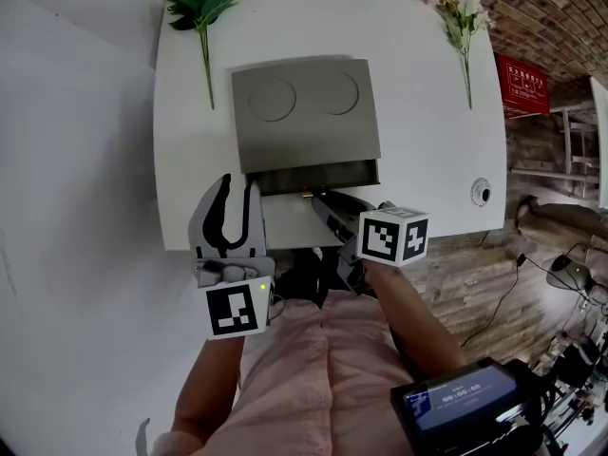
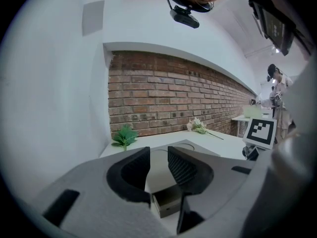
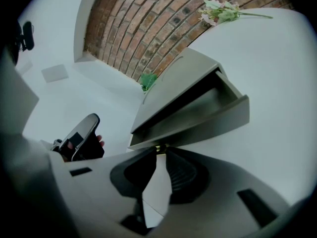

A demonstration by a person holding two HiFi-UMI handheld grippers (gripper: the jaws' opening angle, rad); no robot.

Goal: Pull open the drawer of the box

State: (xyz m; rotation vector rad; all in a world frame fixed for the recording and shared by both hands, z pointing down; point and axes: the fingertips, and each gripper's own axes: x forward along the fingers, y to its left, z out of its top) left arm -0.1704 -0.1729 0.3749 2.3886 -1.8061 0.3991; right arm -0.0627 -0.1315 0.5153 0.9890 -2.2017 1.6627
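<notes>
I am gripping the small brass knob (image 3: 158,147) on the front of the drawer (image 3: 198,115) with my right claw (image 3: 158,151), whose jaws are clenching on it. The drawer is sticking partway out of the gray box (image 1: 304,112), which is sitting in the middle of the white tabletop (image 1: 427,112). My left claw (image 1: 239,193) is hovering released over the near edge of the tabletop, just left of the drawer, jaws apart and holding nothing. A green sprig (image 1: 201,8) is lying at the far left corner, and a pale flower stem (image 1: 463,17) at the far right.
</notes>
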